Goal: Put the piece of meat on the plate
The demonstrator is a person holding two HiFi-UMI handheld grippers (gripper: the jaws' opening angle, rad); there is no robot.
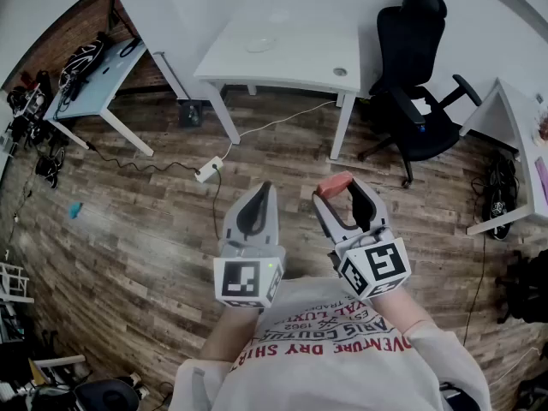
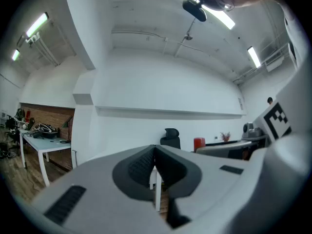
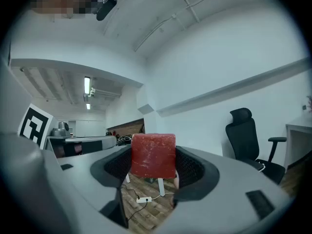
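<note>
Right gripper [image 1: 344, 187]: held level, jaws clamped wide on the red piece of meat [image 3: 153, 155], above the wood floor [image 1: 154, 221]. In the head view, only the meat's upper end shows at the jaw tips. Left gripper [image 1: 262, 192]: jaws together, nothing between them. A pale round item [image 1: 261, 44] on the white desk [image 1: 300, 62] is too faint to identify.

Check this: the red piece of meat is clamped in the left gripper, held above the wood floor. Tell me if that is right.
Not right. The piece of meat is clamped in the right gripper, not the left; the right gripper view shows it between that gripper's jaws. The left gripper is shut on nothing. The meat is indeed above the wood floor.
</note>
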